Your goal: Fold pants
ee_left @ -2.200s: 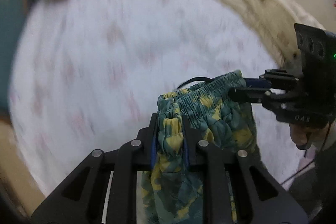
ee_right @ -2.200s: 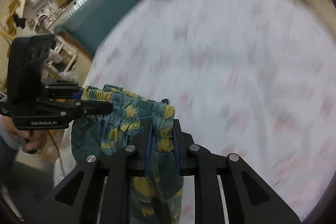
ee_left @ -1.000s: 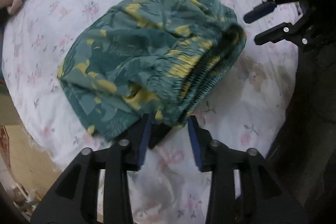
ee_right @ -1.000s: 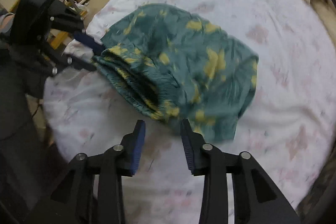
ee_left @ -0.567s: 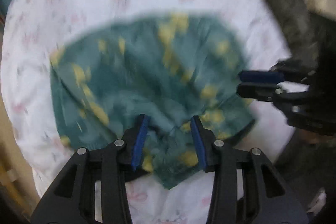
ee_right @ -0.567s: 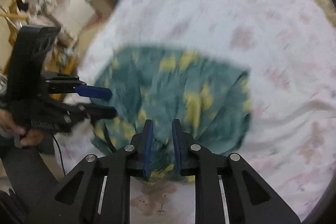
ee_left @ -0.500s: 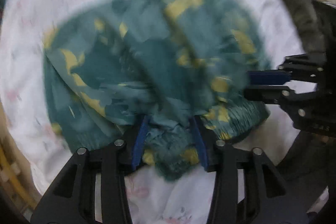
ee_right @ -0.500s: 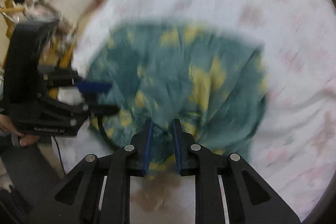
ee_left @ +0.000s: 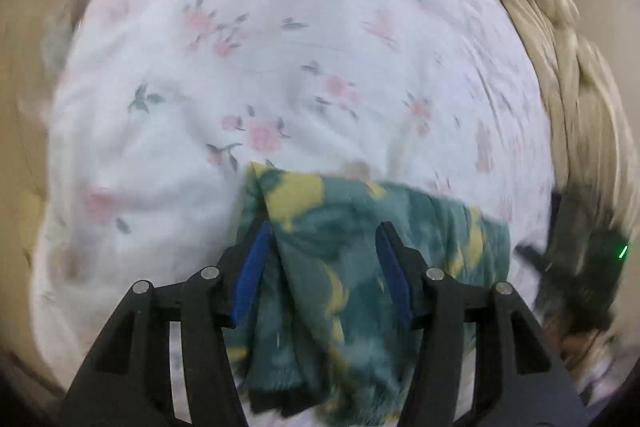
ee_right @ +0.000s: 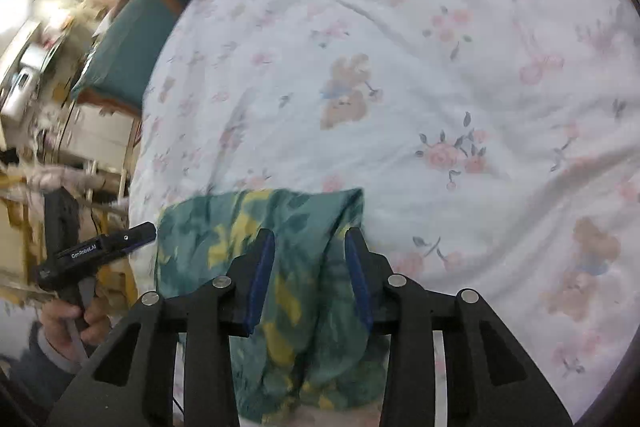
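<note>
I count one pair of pants (ee_left: 360, 227), teal-green with yellow blotches, lying folded into a compact bundle at the near edge of the bed (ee_left: 280, 47), which is covered by one white sheet printed with pink flowers and tan bear figures. The bundle runs along that edge, its far side straight across the sheet.

Two grippers are in play. My left gripper (ee_left: 322, 271) has its two blue-padded fingers (ee_left: 250, 275) spread wide, and its jaws have just been opening; the pants lie between them, though I cannot tell whether the left pad touches the cloth, and the right pad stands clear of it. My right gripper (ee_right: 310, 275) has its two blue pads set apart as well, having just opened again after a brief closing, with the right end of the bundle between them; no pinch shows. Both wrist views are smeared.

In the right wrist view, one hand (ee_right: 76, 319) grips the left tool's handle off the bed's left edge, and the tool carries the one legible label, "GenRobot.AI". In the left wrist view a green light (ee_left: 623, 250) glows on the right tool, and one beige blanket (ee_left: 560, 47) lies bunched along the bed's right edge.
</note>
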`<state>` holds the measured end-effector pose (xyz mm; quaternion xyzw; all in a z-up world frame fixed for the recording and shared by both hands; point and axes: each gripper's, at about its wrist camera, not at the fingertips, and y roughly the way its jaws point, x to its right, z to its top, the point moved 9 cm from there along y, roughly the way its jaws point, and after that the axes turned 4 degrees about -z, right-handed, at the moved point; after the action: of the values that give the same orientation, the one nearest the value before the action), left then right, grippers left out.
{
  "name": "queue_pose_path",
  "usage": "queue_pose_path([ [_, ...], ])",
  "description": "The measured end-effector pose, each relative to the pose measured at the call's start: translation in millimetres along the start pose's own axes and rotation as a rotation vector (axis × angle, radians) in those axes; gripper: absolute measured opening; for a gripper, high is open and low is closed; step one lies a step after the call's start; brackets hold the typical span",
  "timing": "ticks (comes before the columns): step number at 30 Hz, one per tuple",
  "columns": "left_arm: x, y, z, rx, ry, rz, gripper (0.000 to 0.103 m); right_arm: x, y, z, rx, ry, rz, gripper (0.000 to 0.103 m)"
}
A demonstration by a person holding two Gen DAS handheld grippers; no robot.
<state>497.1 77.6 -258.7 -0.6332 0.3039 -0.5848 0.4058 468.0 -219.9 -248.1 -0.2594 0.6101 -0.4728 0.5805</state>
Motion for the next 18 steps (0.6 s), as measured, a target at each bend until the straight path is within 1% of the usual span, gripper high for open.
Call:
queue_pose_path([
  [1, 1.6, 4.2, -0.6, -0.007, -0.001, -0.002, 0.049, 0.0, 6.3, 2.2, -0.012, 0.0, -0.002, 0.037],
  [2, 1.3, 9.1, 1.3, -0.005, 0.014, 0.016, 0.048, 0.1, 11.8, 3.3, -0.018, -0.007, -0.014, 0.036],
  [3, 4.3, 9.3, -4.9, 0.004, 0.031, 0.019, 0.04, -0.7, 17.9, 3.1, -0.024, -0.026, -0.029, 0.032],
  [4, 9.8, 11.8, -4.6, 0.01, 0.055, 0.011, 0.019, -1.0, 22.2, 3.2, -0.029, -0.041, -0.046, 0.018],
  [5, 15.5, 15.7, -4.6, 0.009, 0.096, 0.017, 0.006, 3.1, 23.3, 7.5, -0.031, -0.043, -0.055, 0.01],
  [6, 15.4, 17.7, -5.7, 0.012, 0.152, 0.039, 0.002, 4.1, 24.3, 8.3, -0.032, -0.038, -0.055, 0.003],
  [7, 19.0, 16.4, -8.6, 0.017, 0.213, 0.081, 0.002, 3.3, 20.3, 4.1, -0.026, -0.045, -0.057, 0.001],
  [8, 19.7, 15.0, -8.2, 0.022, 0.249, 0.11, 0.002, 1.0, 19.5, 4.4, -0.017, -0.063, -0.059, 0.001],
  [10, 15.2, 5.2, -4.7, 0.044, 0.236, 0.127, 0.002, 1.3, 13.8, 10.7, 0.002, -0.092, -0.077, 0.0],
  [12, 7.2, -1.7, 2.2, 0.059, 0.231, 0.142, 0.002, 11.9, 4.9, 17.2, 0.045, -0.083, -0.103, 0.0],
  [14, -1.6, -4.2, 9.5, 0.081, 0.223, 0.181, 0.001, 23.1, 2.9, 22.8, 0.061, -0.059, -0.123, 0.0],
  [15, -5.5, -3.0, 14.3, 0.092, 0.215, 0.197, 0.0, 28.4, 4.1, 23.5, 0.065, -0.057, -0.153, 0.0],
  [16, -12.9, -7.0, 19.3, 0.121, 0.196, 0.229, 0.0, 32.8, 5.7, 22.6, 0.059, -0.051, -0.174, 0.0],
  [17, -17.6, -10.5, 22.4, 0.14, 0.172, 0.233, 0.0, 36.6, 8.8, 21.8, 0.053, -0.032, -0.178, 0.0],
  [18, -18.4, -10.3, 22.2, 0.131, 0.148, 0.2, 0.001, 36.9, 10.6, 20.3, 0.042, -0.021, -0.163, 0.0],
])
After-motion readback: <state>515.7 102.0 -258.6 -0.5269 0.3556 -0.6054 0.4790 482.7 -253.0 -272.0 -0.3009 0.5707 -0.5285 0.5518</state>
